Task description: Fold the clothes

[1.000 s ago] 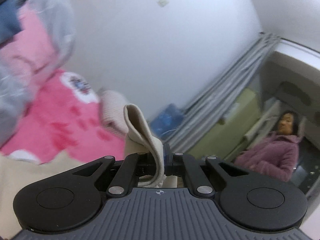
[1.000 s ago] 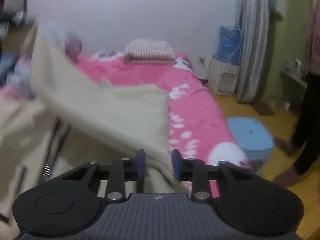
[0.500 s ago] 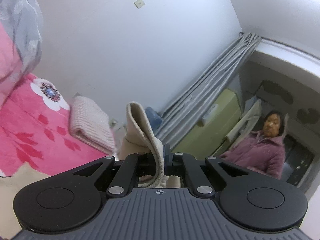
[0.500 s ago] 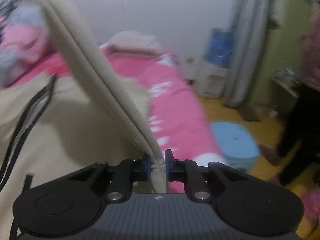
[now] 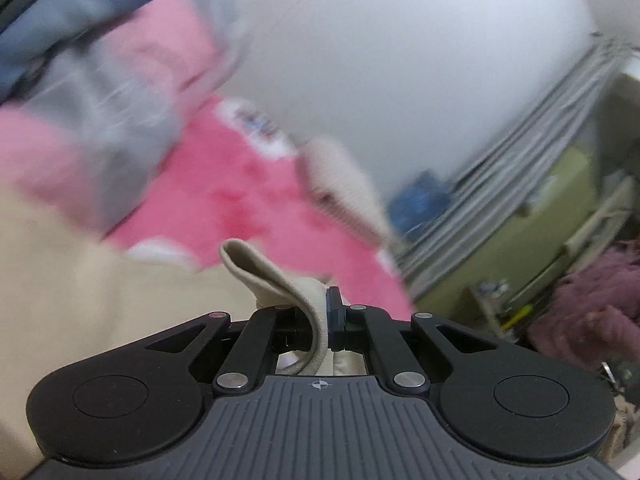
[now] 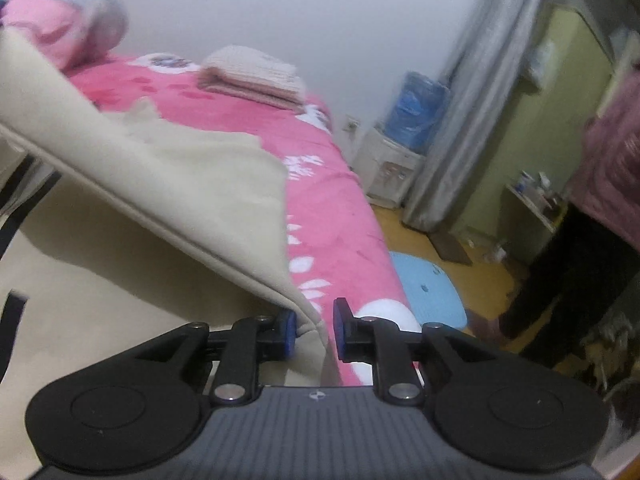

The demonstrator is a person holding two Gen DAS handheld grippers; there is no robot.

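Left gripper [image 5: 320,316]: jaws pressed together on a fold of the beige garment [image 5: 276,280], the cloth looping up out of the pinch and curling over to the left.

Right gripper [image 6: 315,330]: jaws opening, a narrow gap showing; garment corner [image 6: 224,208] between them, lying against the left pad and clear of the right one.

Garment, right view: beige, lifted in a taut sheet rising from the jaws up to the left edge; seamed hem along the lower side; more beige cloth spread flat on the bed beneath, with dark straps [image 6: 12,220] at the far left.

Garment, left view: beige cloth spread low at the left, blurred.

Bed [image 6: 328,216]: pink cover with white flower prints, running away toward the white wall [image 6: 300,8].

Folded knit [image 6: 252,72]: pale, ribbed, stacked at the far end of the bed, well apart from the garment.

Clear bag [image 6: 76,20]: pink and grey contents, at the head of the bed, upper left.

Floor beside the bed: wooden, with a light blue stool [image 6: 430,288] just off the bed's edge.

Far corner: white cabinet with a blue bottle [image 6: 416,116] on top, grey curtain [image 6: 480,92] beside it, green cupboard to the right.

Person [image 6: 600,184]: mauve fleece top and dark trousers, standing at the right edge near a small cluttered shelf.
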